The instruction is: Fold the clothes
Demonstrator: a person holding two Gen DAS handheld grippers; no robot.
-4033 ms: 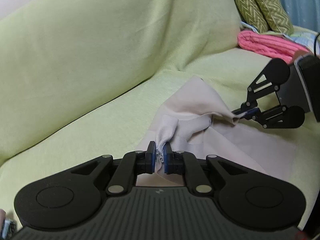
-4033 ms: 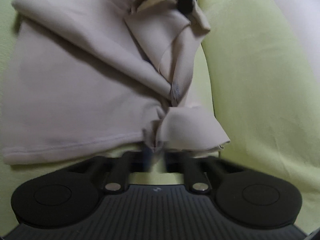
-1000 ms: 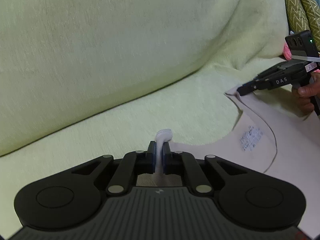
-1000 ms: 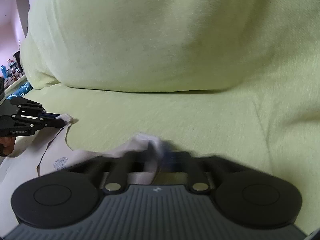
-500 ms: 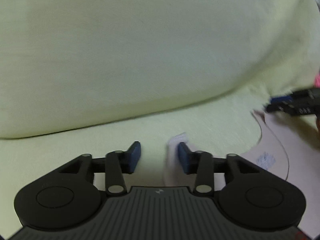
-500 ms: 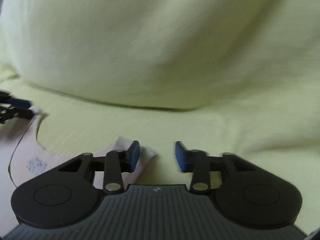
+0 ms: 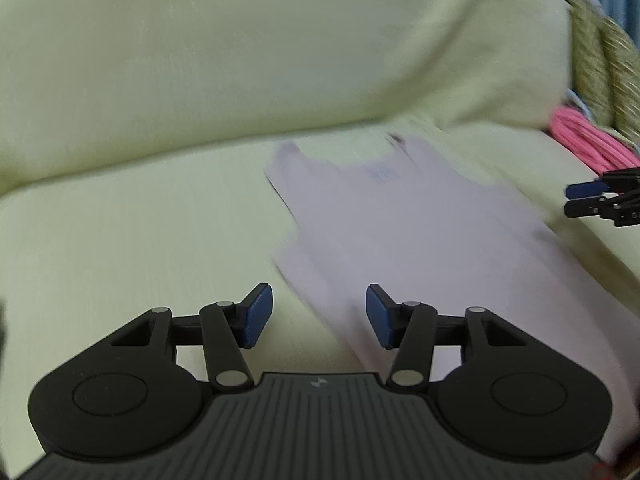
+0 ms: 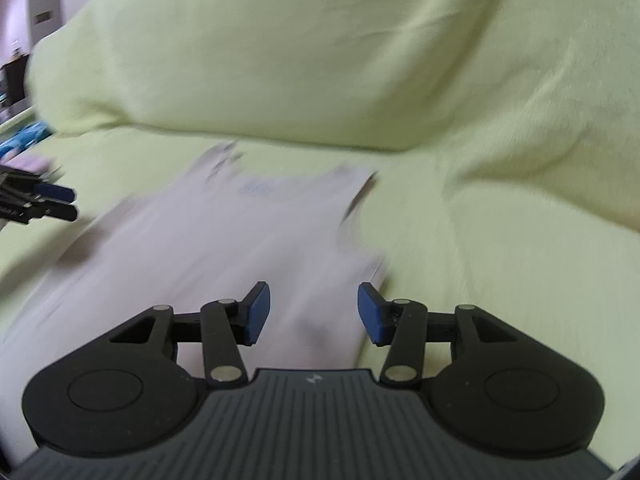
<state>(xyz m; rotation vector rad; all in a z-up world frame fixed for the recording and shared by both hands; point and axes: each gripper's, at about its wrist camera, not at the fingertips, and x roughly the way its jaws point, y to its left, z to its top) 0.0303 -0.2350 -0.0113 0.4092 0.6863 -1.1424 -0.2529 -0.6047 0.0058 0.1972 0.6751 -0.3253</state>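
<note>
Now both jaws opening, nothing held — left gripper (image 7: 319, 316), right gripper (image 8: 313, 314); ahead, beige tank top (image 7: 404, 220) — soft, limp; pinch hem corners.

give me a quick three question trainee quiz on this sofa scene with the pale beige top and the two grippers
1. True or false: the pale beige sleeveless top lies spread flat on the light green sofa seat.
2. Multiple choice: what is between the blue pads of the left gripper? A) a bunched strap of the top B) nothing gripped, the jaws stand apart C) the pink ribbed cloth
3. Fill in: in the right wrist view, the printed neck label sits toward the ____ of the sofa.

Key
1. True.
2. B. Both it and the right gripper are opening, with the top only lying below them.
3. Backrest.
</note>
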